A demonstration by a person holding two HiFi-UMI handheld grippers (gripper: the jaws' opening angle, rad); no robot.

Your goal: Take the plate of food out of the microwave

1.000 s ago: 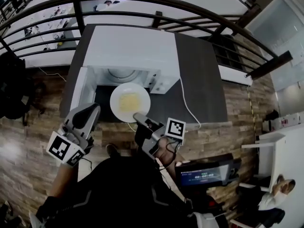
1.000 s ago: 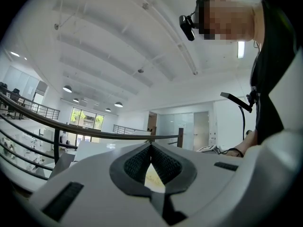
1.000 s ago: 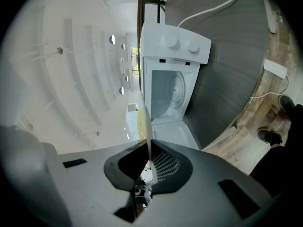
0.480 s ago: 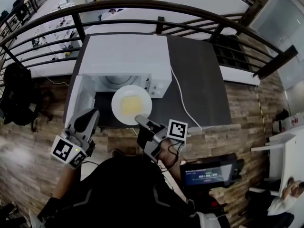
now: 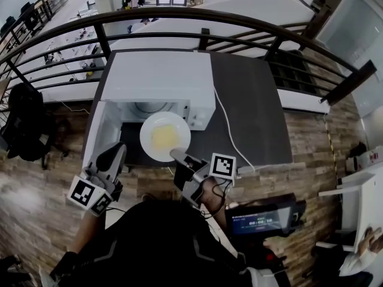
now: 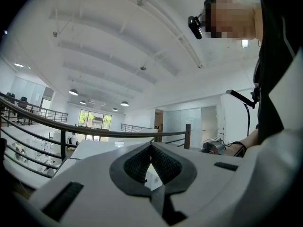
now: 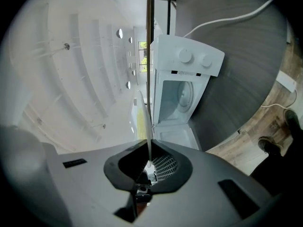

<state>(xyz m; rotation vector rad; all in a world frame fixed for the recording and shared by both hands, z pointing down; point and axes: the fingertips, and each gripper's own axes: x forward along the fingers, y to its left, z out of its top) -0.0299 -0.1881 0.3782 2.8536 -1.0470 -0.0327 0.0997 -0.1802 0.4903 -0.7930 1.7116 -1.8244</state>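
The right gripper (image 5: 177, 155) pinches the plate (image 5: 147, 137) by its near rim, its 2 jaws almost closed on the thin edge. The plate hangs level just in front of the microwave (image 5: 158, 76) cavity, apparently clear of it. With only 1 pinch point on a wide disc, the weight levers against the pads, so the draw away from the microwave is best done slowly and flat, wrist steady, and set down soon on the table (image 5: 251, 112) right of the microwave. The left gripper (image 5: 116, 148) waits in front of the microwave, below its open door (image 5: 99, 133), jaws together on nothing; it could steady the far rim if the plate sags. The plate is round, white and glossy, likely slippery ceramic, with a flat yellow patch of food (image 5: 164, 136) at its centre. The microwave is a smooth white box with 2 knobs; the table is matt dark grey, and a thin white cord (image 5: 230, 130) runs across it.
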